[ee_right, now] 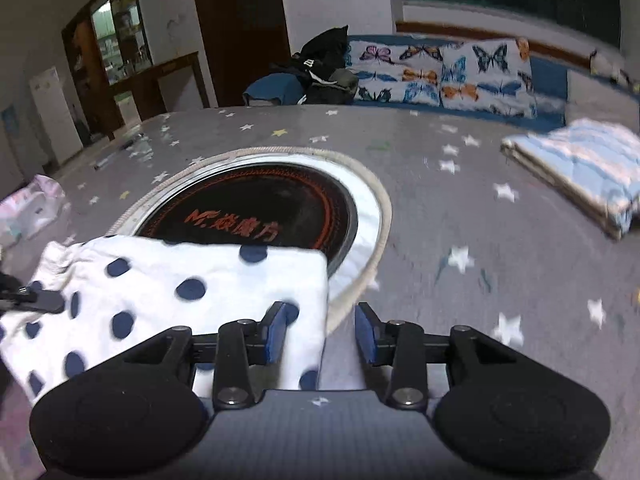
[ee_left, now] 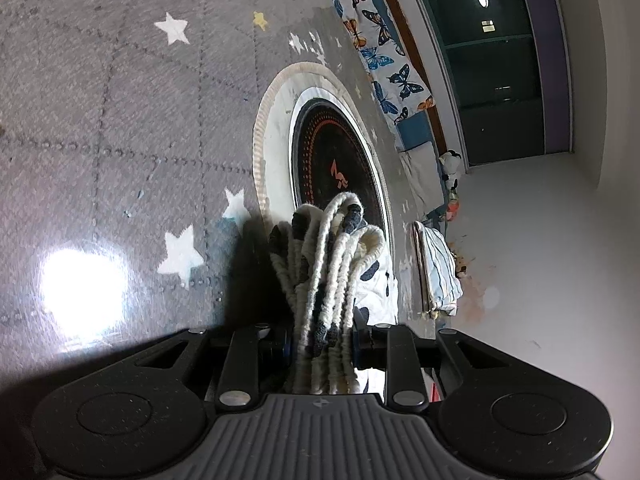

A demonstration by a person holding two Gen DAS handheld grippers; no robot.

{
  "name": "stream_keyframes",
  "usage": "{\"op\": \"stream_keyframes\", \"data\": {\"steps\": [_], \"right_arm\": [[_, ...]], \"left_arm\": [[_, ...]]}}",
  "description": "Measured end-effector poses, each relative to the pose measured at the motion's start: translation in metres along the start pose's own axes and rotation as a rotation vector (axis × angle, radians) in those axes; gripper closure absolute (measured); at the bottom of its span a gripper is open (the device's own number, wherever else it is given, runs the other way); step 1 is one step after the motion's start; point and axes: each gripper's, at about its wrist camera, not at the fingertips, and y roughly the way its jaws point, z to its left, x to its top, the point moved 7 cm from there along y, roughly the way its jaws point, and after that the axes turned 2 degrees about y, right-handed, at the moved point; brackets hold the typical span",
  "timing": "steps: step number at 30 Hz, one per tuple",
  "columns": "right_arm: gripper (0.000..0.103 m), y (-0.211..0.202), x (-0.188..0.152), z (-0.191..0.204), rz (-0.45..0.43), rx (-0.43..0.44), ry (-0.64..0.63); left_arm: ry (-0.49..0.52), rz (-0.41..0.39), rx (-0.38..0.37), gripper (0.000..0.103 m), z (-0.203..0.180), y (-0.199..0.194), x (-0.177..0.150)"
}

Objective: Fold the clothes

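Note:
A white garment with navy dots [ee_right: 160,280] lies folded on the grey star-patterned cover [ee_right: 440,240], partly over a round black mat [ee_right: 256,208]. My right gripper [ee_right: 322,332] hovers at the garment's right edge. Its blue pads [ee_right: 276,332] stand apart and the cloth's edge passes between them unpressed, so it is open. In the left wrist view my left gripper [ee_left: 322,336] is shut on a bunched stack of the garment's [ee_left: 332,256] ribbed edges, held just above the cover. A black part of that left gripper [ee_right: 24,300] shows at the garment's far left end.
A folded blue-striped cloth [ee_right: 580,168] lies at the right on the cover and shows again as the striped cloth [ee_left: 436,268]. Butterfly cushions [ee_right: 440,68] and a dark clothes pile [ee_right: 324,64] line the back. A pale bundle [ee_right: 32,208] sits far left.

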Motion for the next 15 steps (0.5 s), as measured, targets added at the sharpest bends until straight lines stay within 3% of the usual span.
{"op": "stream_keyframes", "data": {"steps": [8,10,12,15], "right_arm": [[0.067,-0.005,-0.015,0.007,-0.011,0.065,0.077],[0.075,-0.004,-0.017,0.01,-0.017,0.064,0.078],[0.089,-0.005,-0.018,0.011,-0.029,0.057,0.092],[0.098,-0.013,-0.021,0.01,-0.062,0.057,0.114]], "left_arm": [[0.025,-0.002,0.022,0.075,-0.002,0.0,0.0],[0.031,-0.002,0.028,0.075,-0.003,0.0,-0.001],[0.044,-0.001,0.042,0.076,-0.006,0.0,-0.002],[0.072,0.001,0.06,0.076,-0.014,0.0,-0.003]]}}
